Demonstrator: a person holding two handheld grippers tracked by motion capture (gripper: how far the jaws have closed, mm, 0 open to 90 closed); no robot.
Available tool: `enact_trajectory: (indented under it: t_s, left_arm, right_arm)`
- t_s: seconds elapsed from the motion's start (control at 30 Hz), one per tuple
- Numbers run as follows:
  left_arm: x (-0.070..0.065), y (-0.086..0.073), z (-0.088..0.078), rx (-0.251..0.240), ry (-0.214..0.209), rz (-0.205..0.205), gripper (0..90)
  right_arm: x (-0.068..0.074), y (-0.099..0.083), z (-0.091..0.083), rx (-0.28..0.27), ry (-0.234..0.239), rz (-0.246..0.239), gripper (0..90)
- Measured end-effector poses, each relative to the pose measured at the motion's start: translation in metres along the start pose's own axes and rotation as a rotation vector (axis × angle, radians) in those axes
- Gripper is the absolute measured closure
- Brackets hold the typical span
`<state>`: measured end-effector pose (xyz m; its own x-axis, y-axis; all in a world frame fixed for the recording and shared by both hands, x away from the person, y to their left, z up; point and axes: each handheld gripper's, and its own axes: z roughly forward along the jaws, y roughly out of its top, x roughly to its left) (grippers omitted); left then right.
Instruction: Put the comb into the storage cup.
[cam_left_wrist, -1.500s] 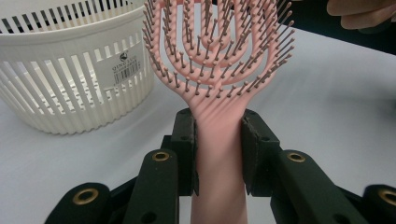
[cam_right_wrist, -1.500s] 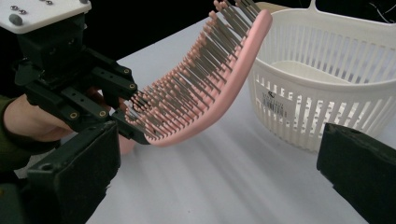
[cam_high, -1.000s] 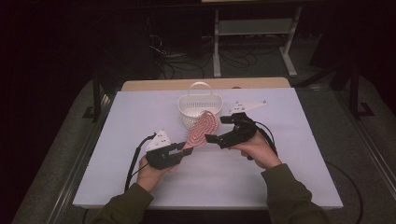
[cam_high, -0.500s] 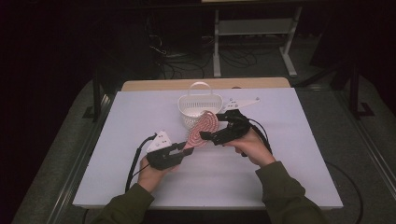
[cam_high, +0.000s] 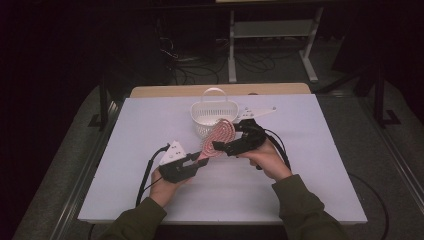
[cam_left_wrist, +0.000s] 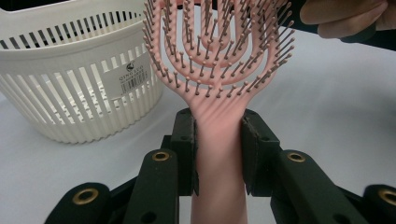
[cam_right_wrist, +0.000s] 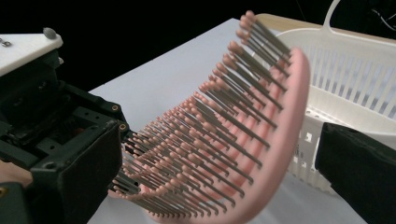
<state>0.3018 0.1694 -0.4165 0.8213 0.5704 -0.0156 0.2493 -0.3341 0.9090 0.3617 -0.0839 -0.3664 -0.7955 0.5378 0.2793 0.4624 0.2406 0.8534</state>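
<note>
1. Since a second ago, the right tongs (cam_high: 217, 146) have slid leftward along the pink hairbrush (cam_high: 216, 140), from beside the brush head's far end to its middle, and the right hand (cam_high: 265, 157) has come slightly nearer the person; the left tongs (cam_high: 202, 161) have kept their place.

2. Held clear of the white bench (cam_high: 310, 165), the brush runs on a slant from the left tongs up to the white basket (cam_high: 214, 116), its head just in front of the basket's near wall.

3. Left tongs pinch the brush handle (cam_left_wrist: 219, 154): in the left gripper view both black pads press its flat sides, just below the point where the handle fans out into the bristled head.

4. Right tongs stand spread about the head: in the right gripper view one jaw is on the bristle side and the other behind the pink back, each with a gap showing, so they frame the head without pressing it.

5. Long axis: handle low and toward the person's left, head high and toward the basket, bristles (cam_right_wrist: 224, 121) facing the person's left. The right tongs cross that axis sideways.

6. Of the two, the right hand is nearer the head and the basket, so a handover to it looks the likely next step.
</note>
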Motion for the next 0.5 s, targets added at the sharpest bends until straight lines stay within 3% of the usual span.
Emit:
enact_trajectory:
  t_s: [0.5]
  left_arm:
    - [-0.0033,-0.0014,0.002,0.002,0.009,0.011,70.2]
  right_arm:
    - [-0.0016,-0.0018,0.0009,0.004,0.029,0.039,13.6]
